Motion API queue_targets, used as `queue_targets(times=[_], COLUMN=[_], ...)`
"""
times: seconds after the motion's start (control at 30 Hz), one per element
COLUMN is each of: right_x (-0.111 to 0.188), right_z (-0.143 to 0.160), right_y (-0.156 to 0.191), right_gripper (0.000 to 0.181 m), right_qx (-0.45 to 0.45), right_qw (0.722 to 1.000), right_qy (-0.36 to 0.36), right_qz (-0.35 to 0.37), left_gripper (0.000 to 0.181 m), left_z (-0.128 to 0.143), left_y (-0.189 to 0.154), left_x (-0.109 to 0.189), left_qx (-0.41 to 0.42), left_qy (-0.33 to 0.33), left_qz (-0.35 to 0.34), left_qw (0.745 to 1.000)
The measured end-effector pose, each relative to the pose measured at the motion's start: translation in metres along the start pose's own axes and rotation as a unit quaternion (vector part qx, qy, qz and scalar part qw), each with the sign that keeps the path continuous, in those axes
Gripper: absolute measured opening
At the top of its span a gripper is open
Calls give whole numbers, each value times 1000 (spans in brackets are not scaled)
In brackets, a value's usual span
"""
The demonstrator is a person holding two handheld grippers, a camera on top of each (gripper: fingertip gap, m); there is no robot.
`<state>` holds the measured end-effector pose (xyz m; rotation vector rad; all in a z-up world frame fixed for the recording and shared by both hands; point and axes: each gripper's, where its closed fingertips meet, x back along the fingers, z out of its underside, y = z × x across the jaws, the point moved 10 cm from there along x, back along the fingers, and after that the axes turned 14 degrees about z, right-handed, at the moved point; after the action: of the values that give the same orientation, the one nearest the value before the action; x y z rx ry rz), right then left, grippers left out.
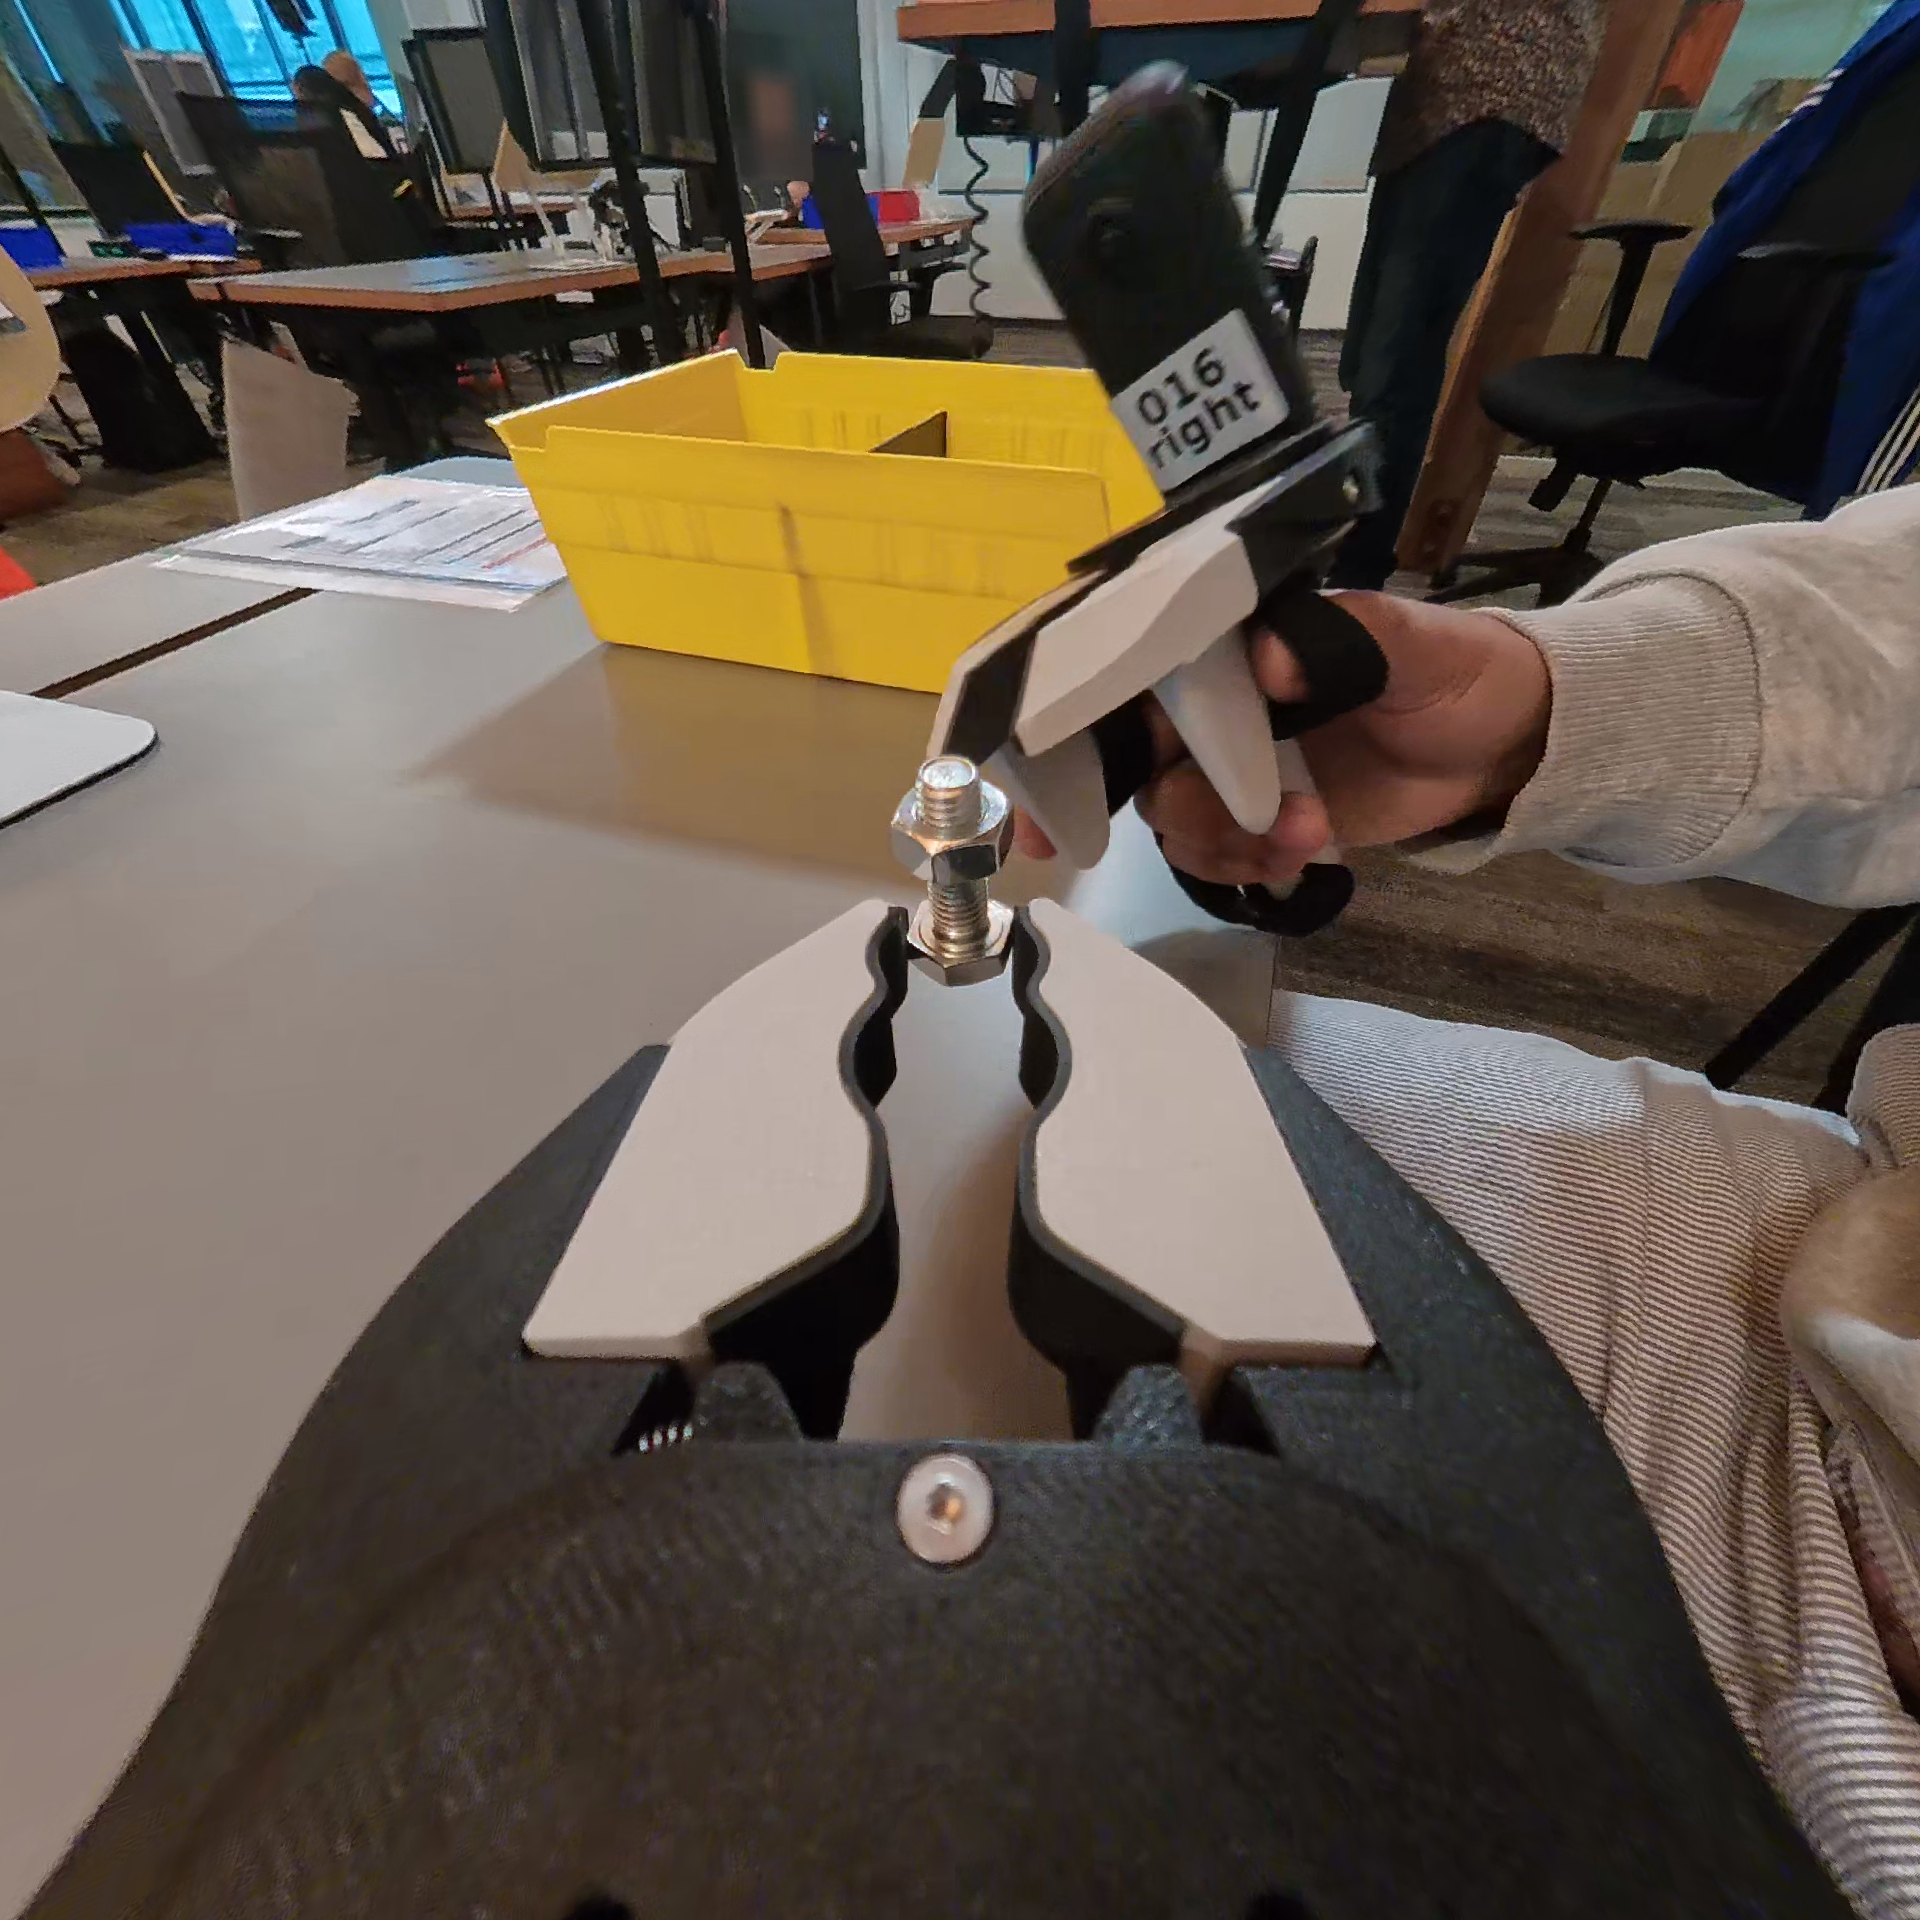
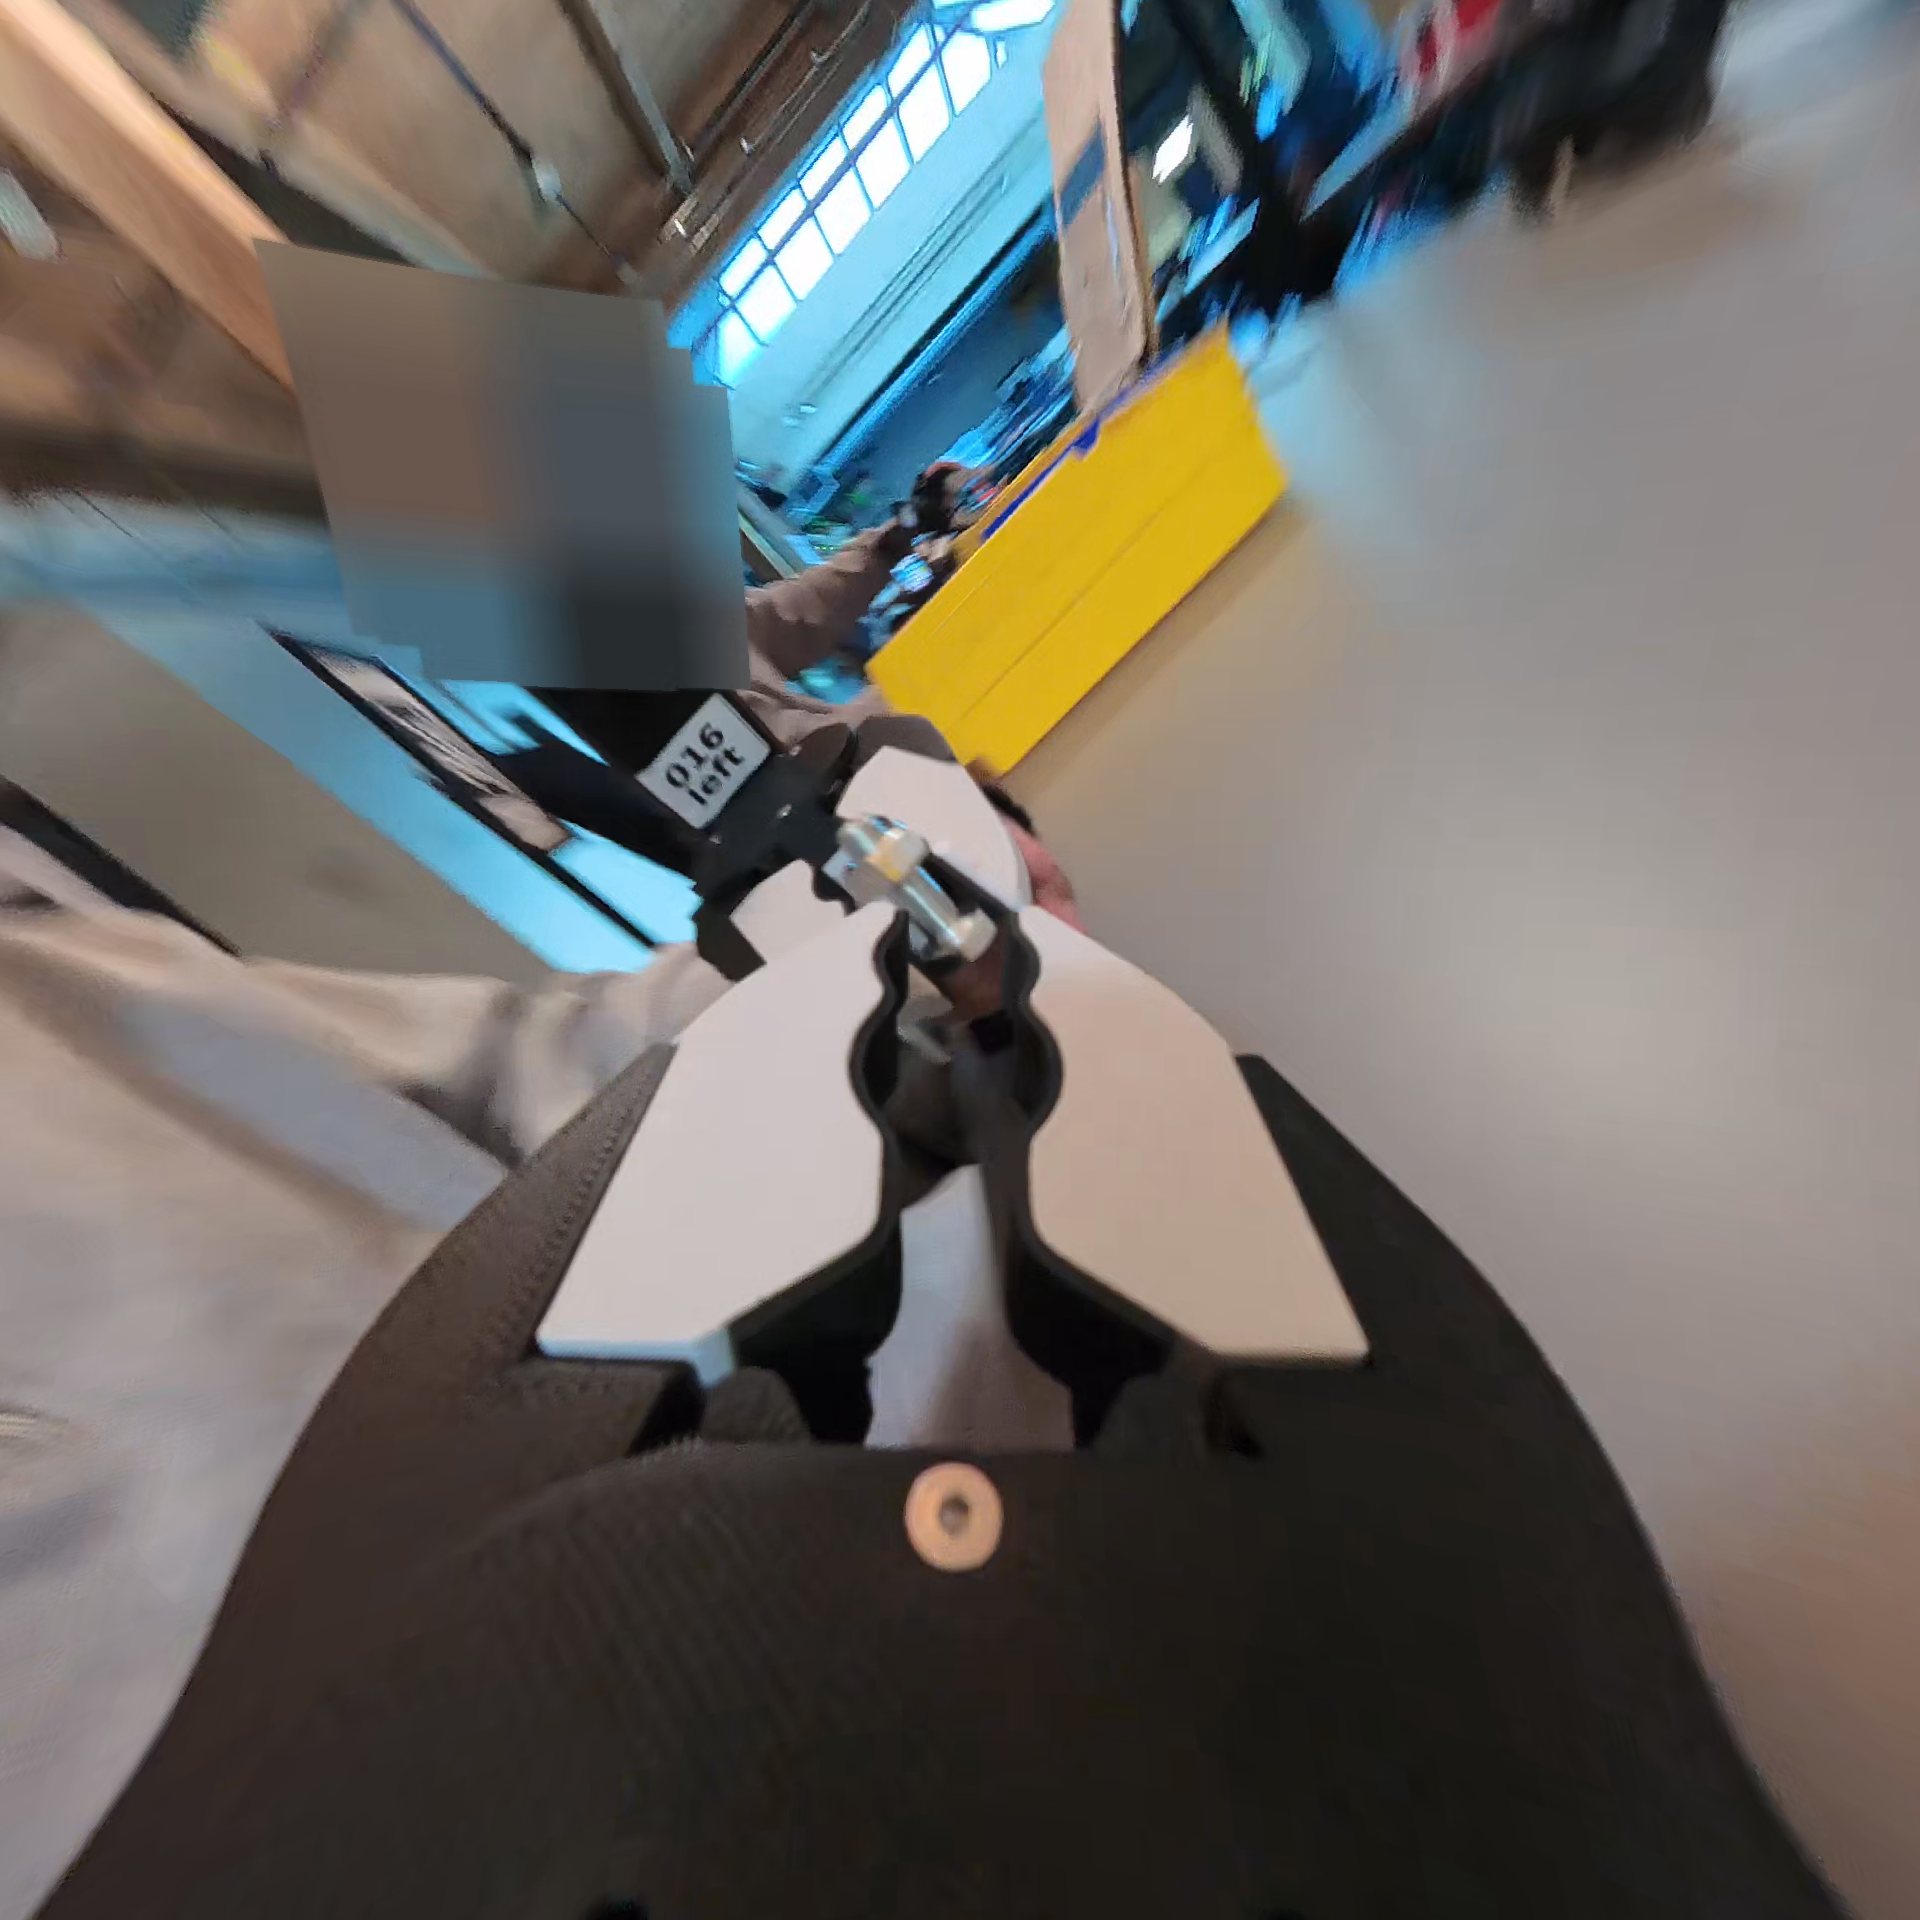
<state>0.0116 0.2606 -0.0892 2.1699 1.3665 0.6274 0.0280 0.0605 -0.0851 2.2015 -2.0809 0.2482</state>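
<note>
A yellow bin [image 1: 810,540] with a dark divider is seen on the grey table [image 1: 364,883]; its contents cannot be made out. The left gripper [image 1: 951,940] is closed on the hex head of a steel bolt [image 1: 954,904], which is held upright just above the table's near edge, its long axis vertical and its threaded end pointing up. A nut [image 1: 951,836] is threaded near the top. The right gripper [image 1: 1013,800], held in a hand [image 1: 1382,748], is set against the nut from the right, jaws narrowed around it; a firm grip cannot be confirmed.
</note>
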Motion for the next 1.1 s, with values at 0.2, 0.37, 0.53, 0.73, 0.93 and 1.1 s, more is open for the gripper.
queue_targets(times=[0.2, 0.37, 0.53, 0.73, 0.93, 1.1], right_x=[-3, -8, -8, -8, -6, -2], right_z=[3, 9, 12, 12, 10, 7], right_y=[19, 29, 33, 35, 35, 32], right_gripper=[17, 14, 12, 10, 9, 9], right_qx=[160, 257, 293, 298, 275, 239], right_qw=[986, 964, 953, 952, 960, 970], right_qy=[-26, -16, -17, -18, -24, -33], right_qz=[38, 63, 71, 62, 51, 37], left_gripper=[19, 19, 19, 19, 23, 28], left_z=[0, 0, 0, 0, -1, -1], left_y=[-3, -6, -7, -8, -7, -5], left_x=[-3, -5, -5, -4, -2, 2], left_qx=[-9, -16, -18, -18, -7, 11], left_qy=[13, 21, 20, 9, -22, -50], left_qz=[6, 18, 29, 36, 43, 55], left_qw=[1000, 999, 999, 999, 999, 997])
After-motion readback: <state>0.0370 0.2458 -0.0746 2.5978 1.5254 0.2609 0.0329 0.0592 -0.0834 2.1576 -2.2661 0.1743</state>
